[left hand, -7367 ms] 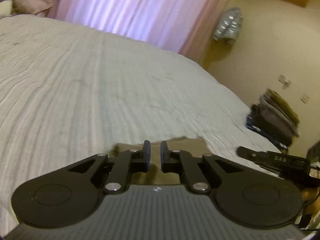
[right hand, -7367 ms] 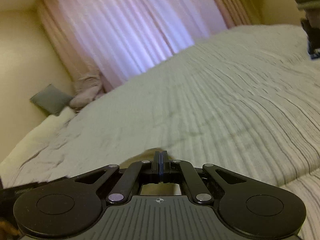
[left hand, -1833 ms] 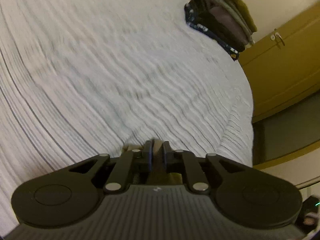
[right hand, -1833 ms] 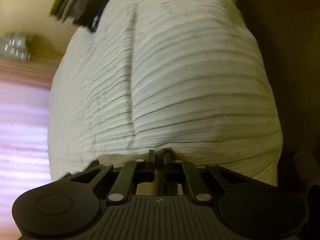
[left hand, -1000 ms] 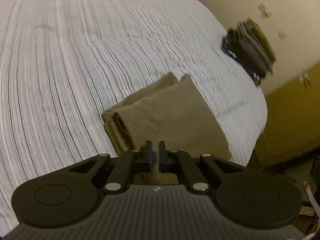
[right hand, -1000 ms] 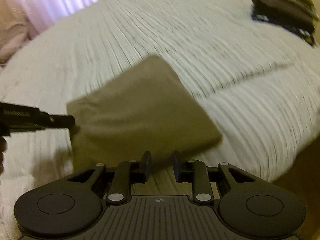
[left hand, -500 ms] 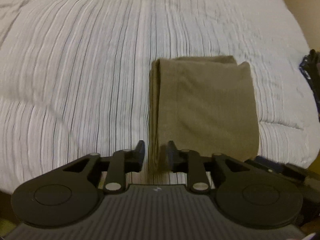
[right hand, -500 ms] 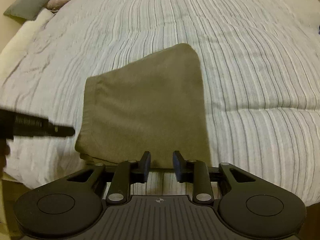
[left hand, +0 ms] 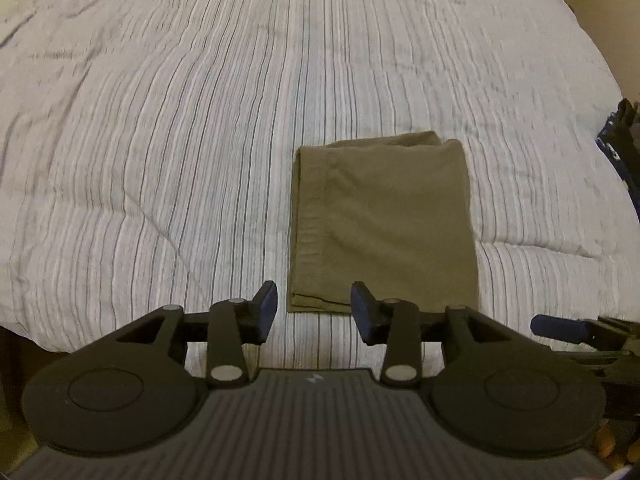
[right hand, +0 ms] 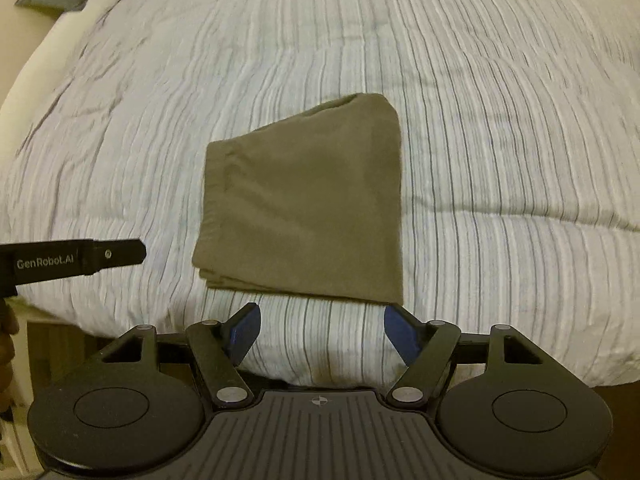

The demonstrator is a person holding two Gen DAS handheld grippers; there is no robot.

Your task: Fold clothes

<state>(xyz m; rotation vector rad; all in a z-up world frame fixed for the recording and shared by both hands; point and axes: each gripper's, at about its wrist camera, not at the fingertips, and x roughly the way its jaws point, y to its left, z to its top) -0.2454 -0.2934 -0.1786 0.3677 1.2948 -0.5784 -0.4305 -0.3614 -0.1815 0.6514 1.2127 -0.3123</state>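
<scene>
Both grippers released; 1 garment folded and lying on the bed.

The left gripper (left hand: 313,312) and right gripper (right hand: 321,332) hover level at the near edge of the bed (left hand: 160,120), jaws spread wide, holding nothing. The olive garment (right hand: 308,208) lies just beyond them as a flat rectangle, its layered edges at the left. This fold appears complete; judged remaining: moving it to the dark stack (left hand: 624,136) at far right.

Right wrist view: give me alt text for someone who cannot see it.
A folded olive-brown garment lies flat on a striped bedspread, just beyond the open, empty right gripper. The left gripper's finger pokes in from the left.
</scene>
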